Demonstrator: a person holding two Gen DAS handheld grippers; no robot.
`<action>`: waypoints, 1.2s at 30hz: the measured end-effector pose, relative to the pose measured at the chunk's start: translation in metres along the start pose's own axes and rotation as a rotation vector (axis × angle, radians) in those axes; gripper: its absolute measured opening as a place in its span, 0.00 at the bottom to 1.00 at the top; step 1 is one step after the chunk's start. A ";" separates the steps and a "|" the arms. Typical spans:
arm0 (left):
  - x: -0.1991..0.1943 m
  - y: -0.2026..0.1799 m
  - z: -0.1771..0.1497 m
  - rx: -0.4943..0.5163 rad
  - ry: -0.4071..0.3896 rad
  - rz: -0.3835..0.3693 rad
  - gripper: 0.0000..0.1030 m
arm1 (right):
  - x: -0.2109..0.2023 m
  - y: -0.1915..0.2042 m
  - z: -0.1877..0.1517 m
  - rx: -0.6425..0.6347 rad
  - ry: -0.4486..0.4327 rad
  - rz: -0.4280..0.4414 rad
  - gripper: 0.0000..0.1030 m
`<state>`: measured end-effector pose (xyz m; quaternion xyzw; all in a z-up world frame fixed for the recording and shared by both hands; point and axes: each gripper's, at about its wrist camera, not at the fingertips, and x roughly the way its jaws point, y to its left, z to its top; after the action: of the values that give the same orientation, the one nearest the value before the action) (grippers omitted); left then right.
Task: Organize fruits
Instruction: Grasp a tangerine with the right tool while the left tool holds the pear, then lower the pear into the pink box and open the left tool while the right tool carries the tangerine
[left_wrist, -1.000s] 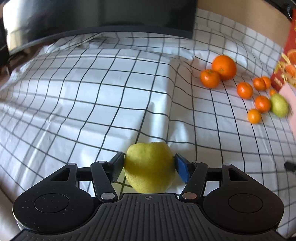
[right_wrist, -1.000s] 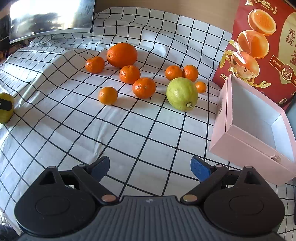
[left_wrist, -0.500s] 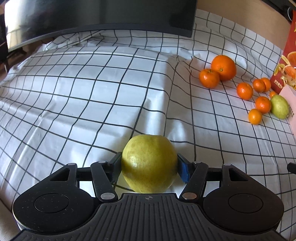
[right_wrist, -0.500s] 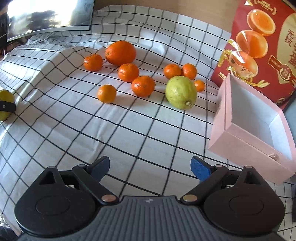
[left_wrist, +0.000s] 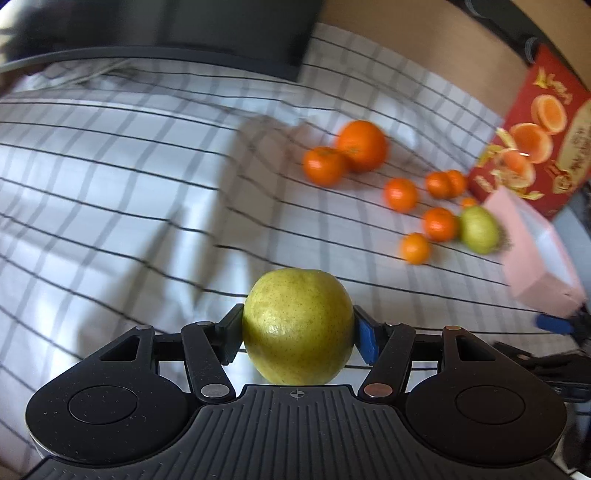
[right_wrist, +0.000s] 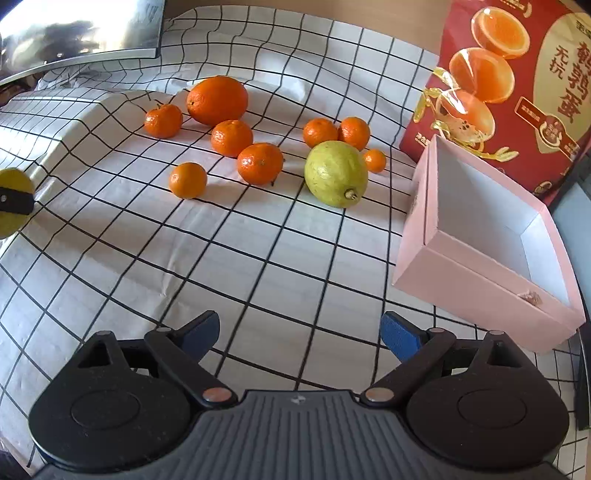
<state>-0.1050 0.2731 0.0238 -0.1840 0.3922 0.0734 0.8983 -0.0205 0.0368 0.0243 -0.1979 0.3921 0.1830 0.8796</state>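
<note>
Left wrist view first: the left claw (left_wrist: 298, 332) is clamped on a yellow-green pear (left_wrist: 297, 325), one pad pressed to each flank, the fruit raised above the checked cloth (left_wrist: 110, 192). The pear looks nearly round from here, and its stem end cannot be made out, so its long axis is hard to call. The background is smeared with blur. Ahead and to the right lies the fruit group: a big orange (left_wrist: 362, 146) touching a mandarin (left_wrist: 325, 165), more small mandarins trailing right, and a green lemon (left_wrist: 479, 229) just beside the pink box (left_wrist: 535, 258). A red carton (left_wrist: 535, 140) stands behind the box. At the far right edge, a blue pad of the right claw (left_wrist: 554, 324) pokes in.

Over to the right wrist view, sharp and clear: the right claw (right_wrist: 299, 334) hangs spread wide with nothing between its pads, above bare cloth (right_wrist: 258, 258). The lemon (right_wrist: 336, 173) lies on its side, long axis running diagonally, its stub end pointing down and right toward the camera. Mandarins sit around it, the smallest (right_wrist: 374, 160) just beside it to the right. The large orange (right_wrist: 217, 99) sits at the back of the group. The pink box (right_wrist: 461, 280) lies open to the right, white inside, with the red carton (right_wrist: 517, 85) standing behind it. At the far left edge, the gripped pear (right_wrist: 13, 201) shows with a black finger across it.
</note>
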 end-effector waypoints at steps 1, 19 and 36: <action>0.001 -0.004 -0.002 0.002 0.003 -0.015 0.64 | 0.000 0.002 0.002 -0.006 -0.008 0.007 0.89; -0.020 -0.007 -0.027 -0.010 0.017 -0.083 0.64 | 0.043 0.066 0.085 -0.109 -0.117 0.169 0.49; 0.008 -0.055 -0.016 0.163 0.120 -0.188 0.64 | 0.033 0.045 0.077 0.008 -0.091 0.189 0.32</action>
<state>-0.0954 0.2163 0.0231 -0.1505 0.4309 -0.0542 0.8881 0.0259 0.1187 0.0373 -0.1477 0.3693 0.2725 0.8761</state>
